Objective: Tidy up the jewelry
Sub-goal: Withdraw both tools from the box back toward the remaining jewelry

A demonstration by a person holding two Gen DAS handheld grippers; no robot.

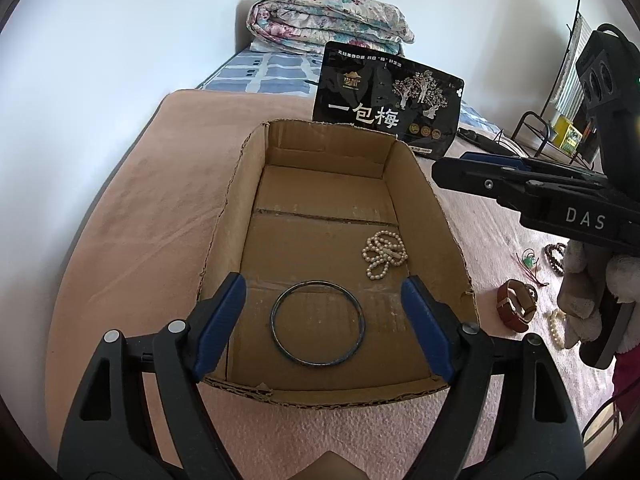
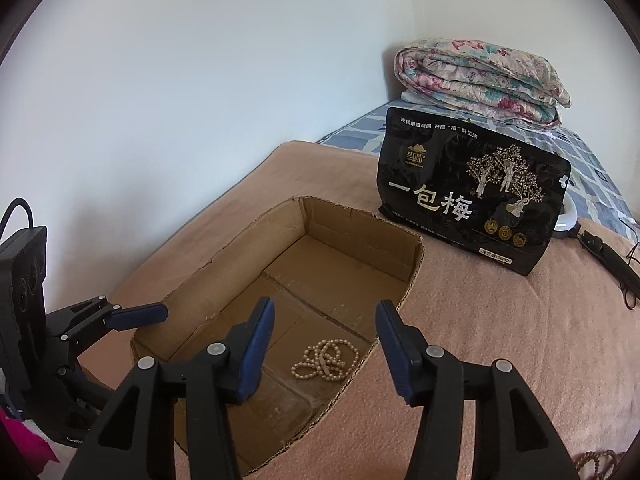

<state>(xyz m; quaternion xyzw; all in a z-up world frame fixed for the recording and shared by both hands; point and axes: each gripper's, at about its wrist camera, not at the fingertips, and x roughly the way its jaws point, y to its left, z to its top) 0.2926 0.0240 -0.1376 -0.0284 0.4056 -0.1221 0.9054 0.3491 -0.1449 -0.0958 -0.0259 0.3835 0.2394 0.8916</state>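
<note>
Looking along my left gripper (image 1: 322, 322), I find its blue-padded jaws spread wide and empty above the open brown cardboard box (image 1: 444, 216), which sits on a pink plush blanket (image 1: 132, 208). Inside the box, a thin dark metal bangle (image 1: 317, 324) lies flat near the front wall, apart from a bunched string of cream pearl beads (image 1: 383, 254) near the right wall. My right gripper (image 2: 326, 344) hovers over the box's edge, jaws parted with nothing between them, the pearls lying below. Outside the box on the blanket I note a brown leather-strap watch (image 1: 516, 306), dark wooden beads (image 1: 555, 258) and another pearl strand (image 1: 557, 327). A black printed pouch (image 2: 472, 196) stands behind the box.
</note>
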